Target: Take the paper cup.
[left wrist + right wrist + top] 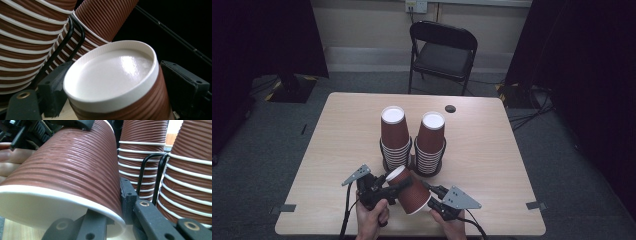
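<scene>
A: Starting at lower left of the high view — what's the left tool (394,184) doing?

B: Its jaws are clamped on the closed end of a ribbed brown paper cup (411,190), which lies tilted above the near edge of the tabletop (492,150), in front of two cup stacks (394,135) in black wire holders (412,150).

A: How will it handle?

B: Light and thin-walled, I'd judge; it would crush if squeezed mid-body. The rolled rim and base are stiffer places to grip.

A: And the right tool (435,196)?

B: One jaw inside the mouth, one outside, pinching the wall near the rim. Both hands come in low from the bottom edge, the tools angled towards each other.
</scene>
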### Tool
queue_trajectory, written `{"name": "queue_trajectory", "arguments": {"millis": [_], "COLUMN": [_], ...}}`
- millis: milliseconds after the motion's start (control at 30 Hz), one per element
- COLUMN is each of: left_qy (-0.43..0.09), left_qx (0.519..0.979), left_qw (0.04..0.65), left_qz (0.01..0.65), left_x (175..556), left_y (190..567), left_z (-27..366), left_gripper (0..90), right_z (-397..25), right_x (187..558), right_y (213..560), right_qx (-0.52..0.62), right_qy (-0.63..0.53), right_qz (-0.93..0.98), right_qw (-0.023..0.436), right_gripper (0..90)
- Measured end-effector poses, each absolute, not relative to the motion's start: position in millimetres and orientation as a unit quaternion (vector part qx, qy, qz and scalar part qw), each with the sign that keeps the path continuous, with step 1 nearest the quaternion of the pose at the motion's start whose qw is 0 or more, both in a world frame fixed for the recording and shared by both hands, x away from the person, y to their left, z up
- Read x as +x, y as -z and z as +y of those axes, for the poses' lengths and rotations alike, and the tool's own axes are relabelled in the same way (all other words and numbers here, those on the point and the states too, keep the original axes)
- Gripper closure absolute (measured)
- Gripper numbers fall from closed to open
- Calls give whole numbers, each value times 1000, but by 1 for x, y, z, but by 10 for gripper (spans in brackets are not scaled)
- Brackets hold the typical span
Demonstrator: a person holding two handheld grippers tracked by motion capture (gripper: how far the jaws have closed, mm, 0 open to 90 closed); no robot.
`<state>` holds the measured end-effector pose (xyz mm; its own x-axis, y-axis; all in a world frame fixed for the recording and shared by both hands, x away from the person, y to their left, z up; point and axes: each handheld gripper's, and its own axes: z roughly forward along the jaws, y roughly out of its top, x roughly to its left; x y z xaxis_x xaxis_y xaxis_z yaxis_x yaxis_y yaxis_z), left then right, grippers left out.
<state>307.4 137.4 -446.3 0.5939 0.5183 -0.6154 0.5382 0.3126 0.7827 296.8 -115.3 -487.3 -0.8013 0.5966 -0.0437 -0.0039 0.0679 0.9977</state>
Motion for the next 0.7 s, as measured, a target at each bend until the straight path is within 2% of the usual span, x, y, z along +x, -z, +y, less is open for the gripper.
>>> {"name": "queue_trajectory", "arguments": {"millis": [100, 333, 467, 700], "left_qy": [-5, -51, -95, -177], "left_qx": [589, 594, 597, 622], "left_qw": [670, 670, 678, 643], "left_qz": [452, 443, 417, 411], "left_x": [308, 311, 310, 307], "left_y": [445, 440, 438, 436], "left_z": [141, 145, 150, 151], "left_gripper": [149, 152, 151, 155], "right_z": [-116, -117, -119, -125], "right_x": [298, 300, 301, 303], "right_y": [488, 486, 484, 483], "right_qx": [220, 228, 236, 264], "right_qy": [-650, -646, -640, -614], "right_qz": [695, 698, 701, 720], "right_qw": [215, 209, 206, 187], "right_gripper": [847, 852, 853, 854]}}
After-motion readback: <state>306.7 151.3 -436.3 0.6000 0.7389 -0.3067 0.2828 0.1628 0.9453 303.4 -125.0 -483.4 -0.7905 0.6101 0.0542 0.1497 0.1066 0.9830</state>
